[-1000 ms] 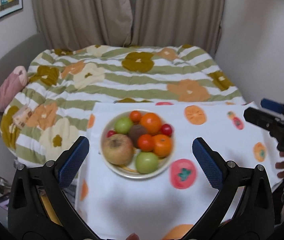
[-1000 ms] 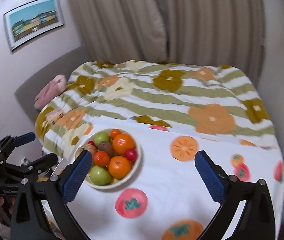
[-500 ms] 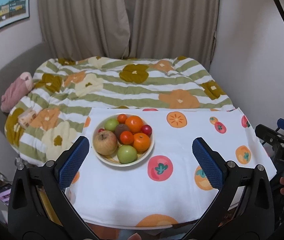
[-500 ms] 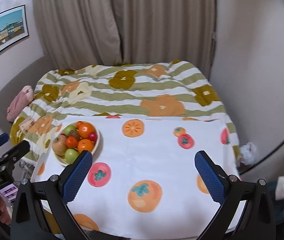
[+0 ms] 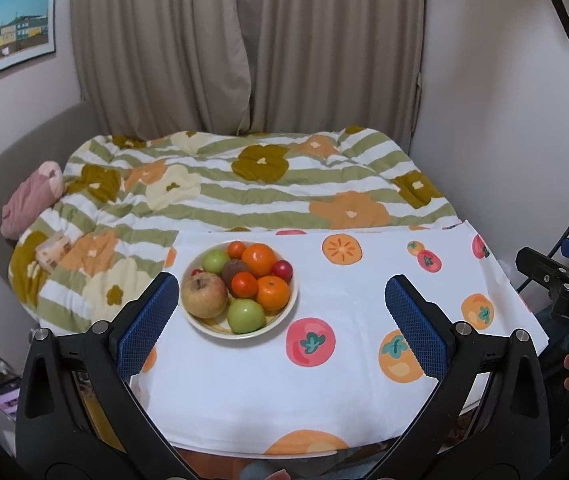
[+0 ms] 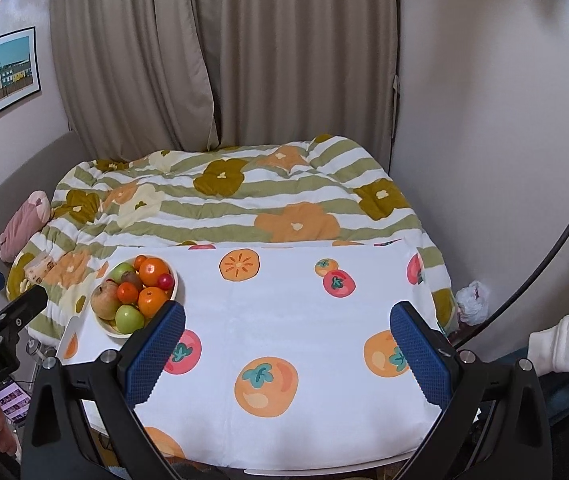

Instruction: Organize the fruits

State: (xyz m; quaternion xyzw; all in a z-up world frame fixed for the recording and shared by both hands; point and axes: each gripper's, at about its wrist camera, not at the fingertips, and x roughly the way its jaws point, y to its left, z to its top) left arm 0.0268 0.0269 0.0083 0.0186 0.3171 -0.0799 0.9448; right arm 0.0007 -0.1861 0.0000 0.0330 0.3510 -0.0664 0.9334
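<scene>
A cream bowl [image 5: 290, 300] full of fruit sits on the left part of a table covered by a white fruit-print cloth [image 5: 344, 296]. In it are a large yellow-red apple [image 5: 204, 295], two green apples, two oranges [image 5: 272, 292], small red fruits and a brown one. The bowl also shows in the right wrist view [image 6: 174, 286]. My left gripper [image 5: 282, 318] is open and empty, held back above the table's near edge, just right of the bowl. My right gripper [image 6: 286, 354] is open and empty over the cloth's middle.
A bed with a striped floral quilt [image 5: 244, 184] lies behind the table, with a pink cushion [image 5: 30, 200] at its left. Curtains [image 5: 244, 48] and walls close the back and right. A phone [image 6: 8, 396] lies low at the left.
Both grippers have pulled back and up from the table, so the bowl looks smaller and farther. The right gripper has swung to the right, away from the bowl.
</scene>
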